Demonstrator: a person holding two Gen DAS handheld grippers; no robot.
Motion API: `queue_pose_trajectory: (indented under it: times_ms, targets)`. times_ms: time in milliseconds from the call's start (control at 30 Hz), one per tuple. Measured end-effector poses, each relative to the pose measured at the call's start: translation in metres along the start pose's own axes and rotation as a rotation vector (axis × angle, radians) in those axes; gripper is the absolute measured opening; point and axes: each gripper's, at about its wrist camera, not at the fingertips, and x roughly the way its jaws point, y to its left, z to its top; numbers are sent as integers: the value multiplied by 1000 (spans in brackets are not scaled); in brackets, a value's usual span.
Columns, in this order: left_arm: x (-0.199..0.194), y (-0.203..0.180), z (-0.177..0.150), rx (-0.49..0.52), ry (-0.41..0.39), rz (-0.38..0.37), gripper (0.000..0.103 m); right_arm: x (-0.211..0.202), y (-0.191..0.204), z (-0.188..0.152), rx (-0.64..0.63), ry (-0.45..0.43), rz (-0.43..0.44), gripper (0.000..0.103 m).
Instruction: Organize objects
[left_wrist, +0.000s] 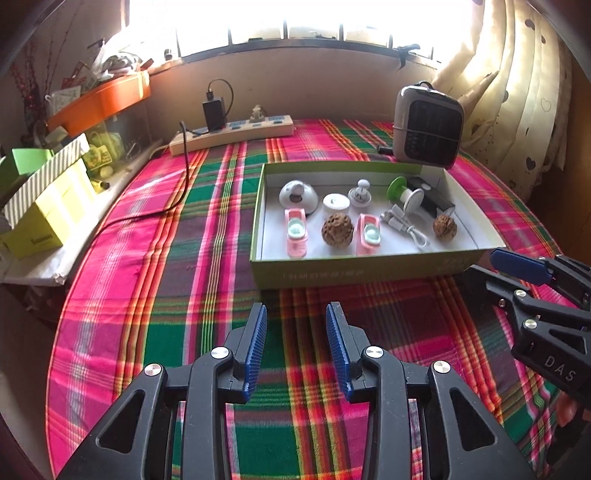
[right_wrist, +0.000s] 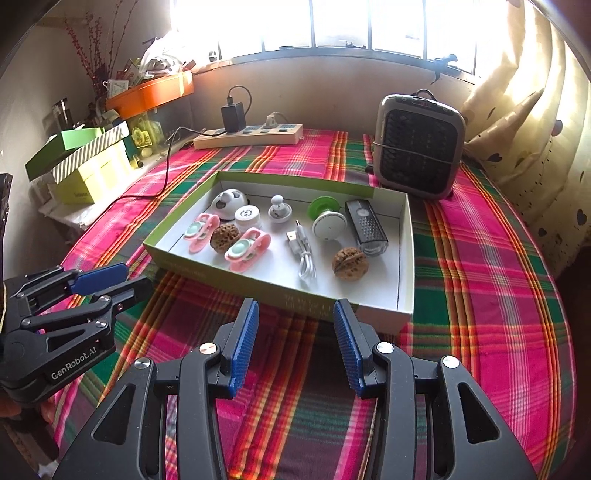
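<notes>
A shallow green box (left_wrist: 362, 274) (right_wrist: 258, 282) with a white inside lies on the plaid cloth. In it are two walnuts (left_wrist: 337, 229) (right_wrist: 350, 264), two pink clips (left_wrist: 296, 232) (right_wrist: 246, 250), a white cable (left_wrist: 404, 225) (right_wrist: 303, 254), a white dome (left_wrist: 297, 194), a small white jar (left_wrist: 336, 205), a green-and-white holder (right_wrist: 327, 218) and a black device (right_wrist: 365, 225). My left gripper (left_wrist: 297, 310) (right_wrist: 136, 277) hovers open over the cloth, short of the box's near left corner. My right gripper (right_wrist: 295, 306) (left_wrist: 484, 263) stands open at the box's front wall. Neither holds anything.
A power strip (left_wrist: 232, 134) with a black charger (left_wrist: 214, 112) and its trailing black cord lies at the back. A grey heater (right_wrist: 419, 146) stands behind the box. Stacked yellow and green boxes (left_wrist: 48, 206) crowd the left edge. A curtain (right_wrist: 535, 122) hangs on the right.
</notes>
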Motion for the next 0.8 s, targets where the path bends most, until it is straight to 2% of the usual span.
queue_pose_trajectory:
  times_ms: [300, 400, 800]
  targets:
    - [4, 2, -25, -25, 49, 20, 32, -1, -1, -23, 25, 51, -25, 44]
    - [5, 3, -31, -39, 59, 28, 32, -1, -2, -29, 27, 58, -31, 52]
    - [3, 3, -38, -66, 34, 44, 35, 3, -6, -45, 47, 89, -60, 54]
